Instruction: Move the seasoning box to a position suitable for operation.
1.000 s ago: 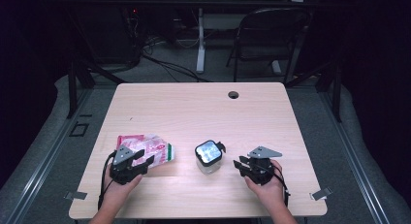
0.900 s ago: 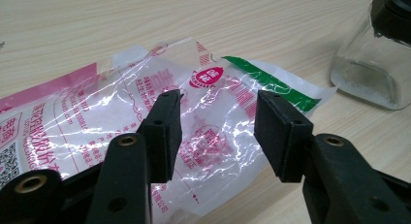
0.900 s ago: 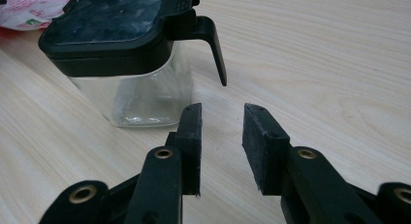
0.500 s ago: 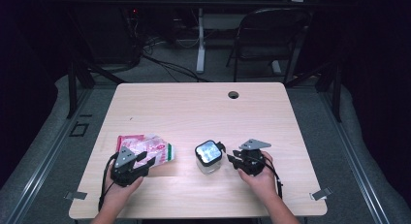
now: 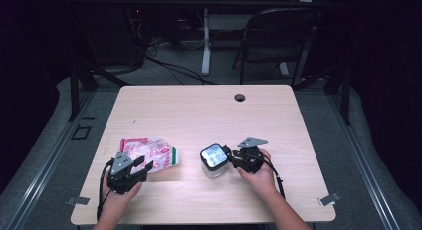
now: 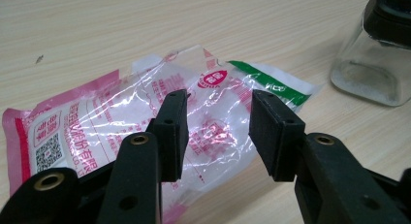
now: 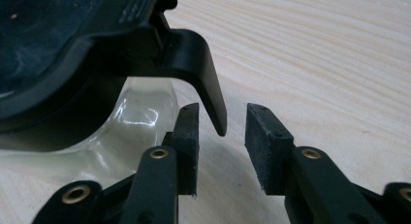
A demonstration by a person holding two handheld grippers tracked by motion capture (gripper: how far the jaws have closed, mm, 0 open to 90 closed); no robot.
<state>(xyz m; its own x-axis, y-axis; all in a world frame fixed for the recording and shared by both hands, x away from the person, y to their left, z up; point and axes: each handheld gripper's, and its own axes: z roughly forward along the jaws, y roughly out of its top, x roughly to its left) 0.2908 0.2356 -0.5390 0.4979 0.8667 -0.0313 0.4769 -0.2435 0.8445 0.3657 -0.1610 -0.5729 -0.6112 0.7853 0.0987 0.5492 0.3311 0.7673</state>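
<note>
A crinkled clear plastic bag (image 5: 152, 153) with pink and red print and a green strip lies at the table's front left. My left gripper (image 5: 143, 166) sits at its near edge. In the left gripper view the left gripper (image 6: 218, 100) has its jaws apart after closing a little, with the bag (image 6: 97, 122) lying under the gap, untouched by the pads. A clear glass jar (image 5: 214, 163) with a black lid stands at front centre. My right gripper (image 5: 230, 156) is at its right side. In the right gripper view the right gripper (image 7: 222, 112) is open, and the lid's black latch tab (image 7: 206, 73) hangs between the pads.
The wooden table (image 5: 199, 110) has a round cable hole (image 5: 240, 97) near its far edge. A chair (image 5: 278, 36) and cables stand on the floor beyond it. The jar (image 6: 378, 64) stands to the right of the bag in the left gripper view.
My right gripper has moved left and slightly down up to the jar, so its jaws now straddle the lid's latch tab. The left hand has hardly moved.
</note>
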